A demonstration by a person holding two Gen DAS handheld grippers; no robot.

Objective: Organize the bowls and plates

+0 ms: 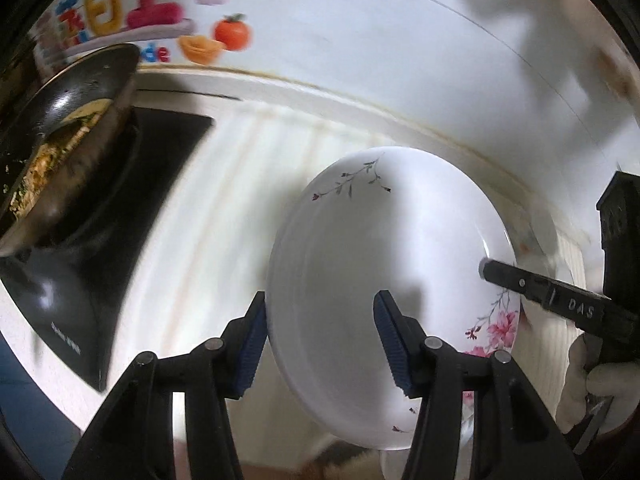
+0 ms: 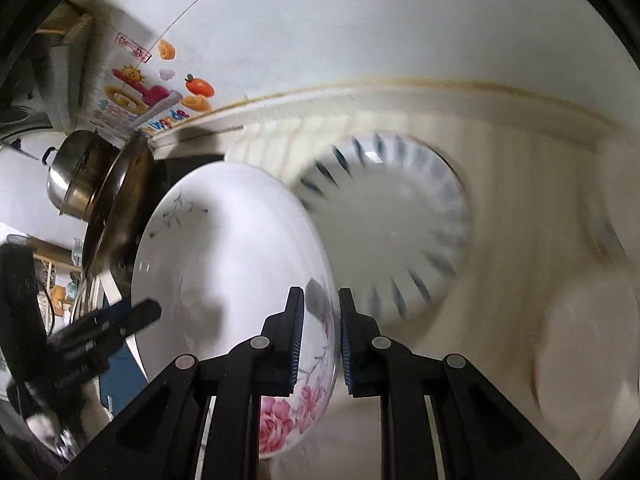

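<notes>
A white deep plate (image 1: 380, 232) with pink flowers and thin grey sprigs hangs tilted above the counter, held by both grippers. My left gripper (image 1: 322, 304) straddles its near left rim, one blue pad outside the wall and one inside the bowl of the plate. My right gripper (image 2: 321, 292) is shut on the opposite rim by the pink flowers, where the plate (image 2: 224, 248) fills the left of the right wrist view. Below it a white plate with dark blue rim strokes (image 2: 392, 232) lies on the counter, blurred. The right gripper's finger (image 1: 500, 276) shows at the plate's far edge.
A dark pan with food (image 1: 68, 152) sits on a black stove top (image 1: 120, 208) at the left. A steel pot (image 2: 76, 176) stands behind it. Another pale dish (image 2: 588, 344) lies blurred at the right. A white tiled wall with colourful stickers (image 1: 160, 12) backs the pale counter (image 1: 224, 184).
</notes>
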